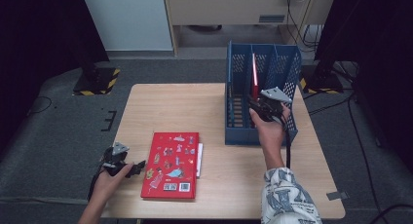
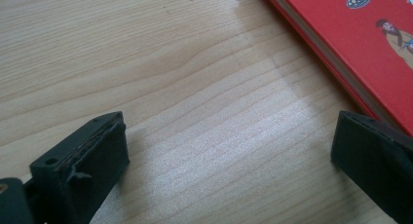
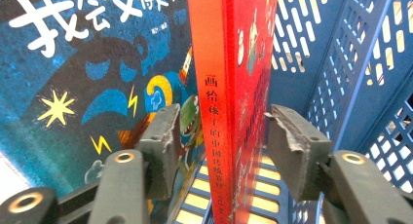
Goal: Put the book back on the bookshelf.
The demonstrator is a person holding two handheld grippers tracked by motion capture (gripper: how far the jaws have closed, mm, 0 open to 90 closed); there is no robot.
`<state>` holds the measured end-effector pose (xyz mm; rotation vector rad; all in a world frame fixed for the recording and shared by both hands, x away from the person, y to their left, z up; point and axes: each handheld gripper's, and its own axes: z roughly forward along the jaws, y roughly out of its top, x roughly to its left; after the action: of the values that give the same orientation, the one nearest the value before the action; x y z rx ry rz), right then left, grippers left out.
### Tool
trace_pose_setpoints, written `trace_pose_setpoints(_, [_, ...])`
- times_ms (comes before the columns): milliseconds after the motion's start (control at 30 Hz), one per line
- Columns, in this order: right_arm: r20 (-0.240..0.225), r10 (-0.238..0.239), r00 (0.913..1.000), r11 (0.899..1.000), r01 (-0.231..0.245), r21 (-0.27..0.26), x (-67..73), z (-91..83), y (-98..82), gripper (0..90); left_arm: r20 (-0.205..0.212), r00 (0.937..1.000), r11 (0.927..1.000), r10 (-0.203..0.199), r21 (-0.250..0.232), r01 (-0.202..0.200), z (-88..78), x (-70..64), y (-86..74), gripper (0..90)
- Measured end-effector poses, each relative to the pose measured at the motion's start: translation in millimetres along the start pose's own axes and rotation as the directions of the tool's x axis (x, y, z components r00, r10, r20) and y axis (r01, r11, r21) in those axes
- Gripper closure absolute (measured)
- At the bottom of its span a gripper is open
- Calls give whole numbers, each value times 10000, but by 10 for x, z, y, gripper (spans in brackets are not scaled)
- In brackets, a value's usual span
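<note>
A red book [image 3: 229, 63] stands upright in the blue slotted rack [image 1: 263, 131], spine toward my right gripper [image 3: 221, 136]. The jaws stand either side of the spine, and a gap shows at the left pad [image 3: 163, 136]. In the high view that gripper [image 1: 258, 107] is at the rack's front. A blue picture book [image 3: 87, 78] stands in the rack beside the red one. A second red book [image 1: 171, 164] lies flat on the table. My left gripper [image 1: 139, 165] rests open just left of it, with bare wood between its jaws [image 2: 229, 146] and the book's edge [image 2: 360, 34] by the right jaw.
The wooden table [image 1: 214, 112] has free room behind and to the left of the flat book. A white sheet or thin book [image 1: 199, 158] pokes out from under its right edge. Grey floor, black stands and cables surround the table.
</note>
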<state>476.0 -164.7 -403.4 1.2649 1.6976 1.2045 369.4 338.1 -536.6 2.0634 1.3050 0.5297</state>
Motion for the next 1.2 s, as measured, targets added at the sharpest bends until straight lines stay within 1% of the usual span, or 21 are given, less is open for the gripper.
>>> trace_pose_setpoints(200, [-313,11,9995,9999,-6,133,12,-11,-10,375,1,10000,10000,-4,13,4,-4,-11,-3,0])
trace_pose_setpoints(333, [-369,59,9993,9999,-54,120,19,-35,-20,333,3,10000,10000,1,46,-1,-5,-15,-1,0])
trace_pose_setpoints(400, [-482,46,9988,9999,-39,152,28,-47,-41,304,0,10000,10000,-10,55,10,-5,-17,1,0])
trace_pose_setpoints(467, [-632,46,9980,9998,-34,197,37,-65,-64,270,6,10000,10000,-11,49,11,-4,-17,1,0])
trace_pose_setpoints(533, [-685,77,9976,9997,-62,226,42,-91,-82,243,23,10000,10000,-1,59,0,-4,-14,3,0])
trace_pose_setpoints(667, [-921,136,9957,9994,-105,332,47,-156,-109,207,59,10000,10000,23,33,-23,-2,-9,2,0])
trace_pose_setpoints(800, [-1240,342,9917,9984,-285,481,68,-245,-144,169,70,10000,10000,18,-6,-18,-2,-7,-2,0])
trace_pose_setpoints(833, [-1311,410,9905,9984,-357,430,83,-294,-167,164,62,10000,10000,48,-24,-48,-2,-5,-3,0])
trace_pose_setpoints(1000, [-1735,381,9841,9985,-306,453,138,-439,-251,140,72,10000,10000,55,-22,-55,-2,-4,-3,0])
trace_pose_setpoints(1067, [-1860,441,9816,9984,-367,432,175,-506,-293,139,87,10000,10000,46,-42,-45,-2,-4,-3,0])
trace_pose_setpoints(1133, [-1993,418,9790,9983,-329,478,220,-568,-351,140,98,9999,10000,60,-41,-60,-2,-2,-4,0])
trace_pose_setpoints(1200, [-2158,496,9752,9973,-367,636,275,-626,-429,141,134,9998,9999,116,-24,-116,-6,5,-5,0])
